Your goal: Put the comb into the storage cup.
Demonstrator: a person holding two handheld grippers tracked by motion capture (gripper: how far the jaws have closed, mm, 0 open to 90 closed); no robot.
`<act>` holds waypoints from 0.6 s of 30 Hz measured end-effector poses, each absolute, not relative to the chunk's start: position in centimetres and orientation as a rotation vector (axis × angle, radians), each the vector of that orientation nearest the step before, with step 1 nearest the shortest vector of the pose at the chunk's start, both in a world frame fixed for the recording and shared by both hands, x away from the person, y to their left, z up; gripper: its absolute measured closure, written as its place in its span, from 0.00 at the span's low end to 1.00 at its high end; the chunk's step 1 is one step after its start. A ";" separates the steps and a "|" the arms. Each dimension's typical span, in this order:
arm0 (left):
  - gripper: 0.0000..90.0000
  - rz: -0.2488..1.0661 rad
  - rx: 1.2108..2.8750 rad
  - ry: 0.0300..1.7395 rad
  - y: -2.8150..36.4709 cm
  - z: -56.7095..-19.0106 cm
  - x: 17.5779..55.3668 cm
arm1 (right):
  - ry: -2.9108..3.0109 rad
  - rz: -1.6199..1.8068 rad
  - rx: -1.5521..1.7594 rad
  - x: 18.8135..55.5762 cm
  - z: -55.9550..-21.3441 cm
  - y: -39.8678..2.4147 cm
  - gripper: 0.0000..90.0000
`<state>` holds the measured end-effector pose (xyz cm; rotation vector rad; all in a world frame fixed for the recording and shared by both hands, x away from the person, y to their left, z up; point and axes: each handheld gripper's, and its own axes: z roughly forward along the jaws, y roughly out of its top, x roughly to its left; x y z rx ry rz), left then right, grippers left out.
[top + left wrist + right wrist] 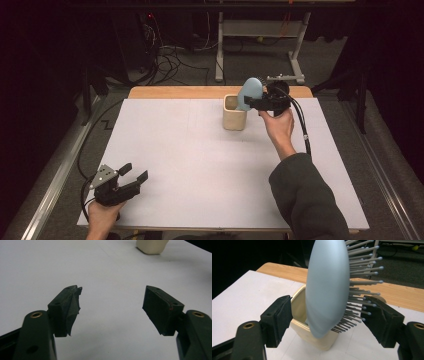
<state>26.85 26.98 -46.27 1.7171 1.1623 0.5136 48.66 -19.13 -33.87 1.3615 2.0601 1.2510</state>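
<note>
Hairbrush stands handle-down in the cream cup near the table's far edge, so the right gripper has its jaws spread clear of it, while the left gripper waits wide open and empty at the near left corner.

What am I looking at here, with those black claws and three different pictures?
A person sits at a white table holding a hand-operated two-jaw gripper in each hand. One picture looks down from above; the other two come from small cameras riding on the grippers, looking along their black jaws. The left gripper rests near the table's front edge, open, nothing in it. The right gripper is at a cream cup. A pale blue hairbrush stands in that cup between the open jaws, whose pads do not press on it.
</note>
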 end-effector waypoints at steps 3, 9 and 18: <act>0.34 0.512 1.715 1.165 27.0 -46.3 26.9 | 2.060 1.257 1.353 48.4 -33.8 -19.4 0.29; 0.34 0.510 1.718 1.166 27.0 -46.3 26.9 | 2.041 1.270 1.340 47.8 -33.7 -20.0 0.30; 0.34 0.509 1.722 1.165 27.0 -46.3 26.9 | 2.043 1.281 1.329 47.3 -33.8 -20.6 0.31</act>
